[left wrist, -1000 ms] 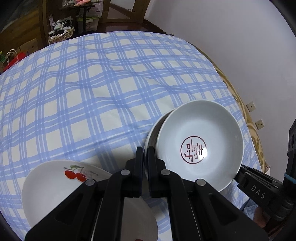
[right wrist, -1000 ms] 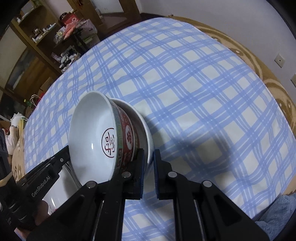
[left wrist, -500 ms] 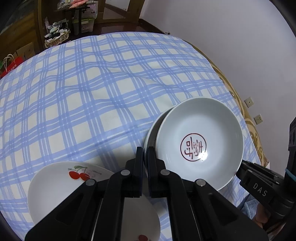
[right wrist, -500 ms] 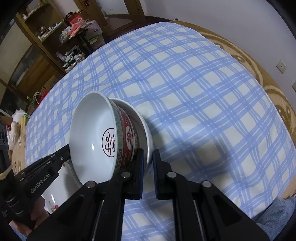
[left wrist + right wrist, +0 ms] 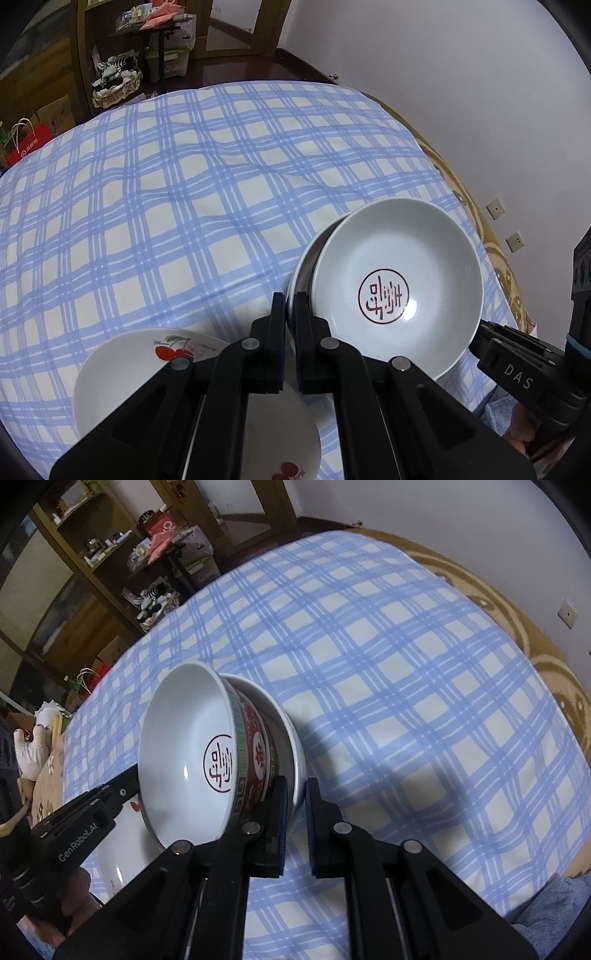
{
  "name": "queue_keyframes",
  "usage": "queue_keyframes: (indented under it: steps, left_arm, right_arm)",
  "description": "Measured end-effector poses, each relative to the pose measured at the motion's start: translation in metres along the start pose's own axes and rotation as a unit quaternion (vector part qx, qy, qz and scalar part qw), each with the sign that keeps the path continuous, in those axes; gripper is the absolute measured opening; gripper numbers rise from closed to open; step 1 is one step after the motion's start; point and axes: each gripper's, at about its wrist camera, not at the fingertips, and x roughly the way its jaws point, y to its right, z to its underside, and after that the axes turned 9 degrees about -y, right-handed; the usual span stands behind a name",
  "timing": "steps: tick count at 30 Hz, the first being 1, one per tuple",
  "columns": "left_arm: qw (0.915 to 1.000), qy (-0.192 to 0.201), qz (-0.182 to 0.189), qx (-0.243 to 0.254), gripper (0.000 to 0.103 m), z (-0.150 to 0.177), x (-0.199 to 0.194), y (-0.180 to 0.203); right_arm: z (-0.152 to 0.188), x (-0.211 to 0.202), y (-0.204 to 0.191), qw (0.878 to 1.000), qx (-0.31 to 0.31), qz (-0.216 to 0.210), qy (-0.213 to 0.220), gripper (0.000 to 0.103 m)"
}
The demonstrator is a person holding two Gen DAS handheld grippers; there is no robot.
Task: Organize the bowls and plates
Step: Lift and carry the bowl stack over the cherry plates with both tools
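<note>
A red-patterned bowl (image 5: 399, 284) with a red seal mark inside sits nested in a plain white bowl (image 5: 303, 258), both tilted and held above the blue checked cloth. My left gripper (image 5: 290, 306) is shut on the white bowl's rim from the near left. My right gripper (image 5: 293, 797) is shut on the same white bowl's rim (image 5: 295, 753) from the other side; the red bowl (image 5: 192, 753) leans to its left. A white cherry plate (image 5: 147, 369) lies on the cloth under my left gripper.
The blue checked cloth (image 5: 184, 203) covers a round table; its far edge (image 5: 498, 602) nears a wall. Wooden shelves and clutter (image 5: 122, 74) stand beyond. A blue towel (image 5: 554, 908) lies at the near right edge.
Both grippers have lifted the nested bowls slightly and the view has pulled back; the cherry plate shows more. The grips have not changed.
</note>
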Motion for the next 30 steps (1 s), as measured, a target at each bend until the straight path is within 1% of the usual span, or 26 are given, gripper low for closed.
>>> queue_keyframes:
  steps: [4,8,11,14,16,20,24,30]
  left_arm:
    - [1.0,0.003,-0.007,-0.001,0.003,0.002,-0.01,0.0]
    - [0.9998,-0.002,-0.002,-0.022,0.003,0.004,-0.021,-0.007]
    - [0.9996,-0.001,-0.017,-0.021,0.003,0.008,-0.032,-0.007]
    - [0.9992,0.0,-0.025,-0.031,0.003,0.01,-0.044,-0.011]
    - [0.999,0.002,-0.031,-0.033,0.003,0.013,-0.052,-0.013]
    - [0.9981,0.006,-0.043,-0.044,0.003,0.024,-0.068,-0.023]
    - [0.9968,0.003,-0.055,-0.058,0.003,0.034,-0.079,-0.037]
    - [0.9928,-0.023,-0.08,-0.086,0.003,0.054,-0.081,-0.065]
  right_arm:
    - [0.001,-0.008,-0.005,1.0,-0.014,-0.001,0.009,0.01]
    - [0.004,-0.015,-0.012,0.999,-0.027,-0.012,0.013,0.01]
    - [0.007,-0.02,-0.018,0.999,-0.031,-0.026,0.016,0.01]
    - [0.009,-0.024,-0.022,0.999,-0.027,-0.043,0.014,0.01]
    - [0.011,-0.026,-0.029,0.998,-0.04,-0.045,0.015,0.01]
    - [0.015,-0.031,-0.04,0.996,-0.049,-0.069,0.016,0.01]
    - [0.024,-0.029,-0.056,0.994,-0.072,-0.078,0.008,0.011]
    - [0.04,-0.007,-0.078,0.992,-0.087,-0.093,-0.026,0.011]
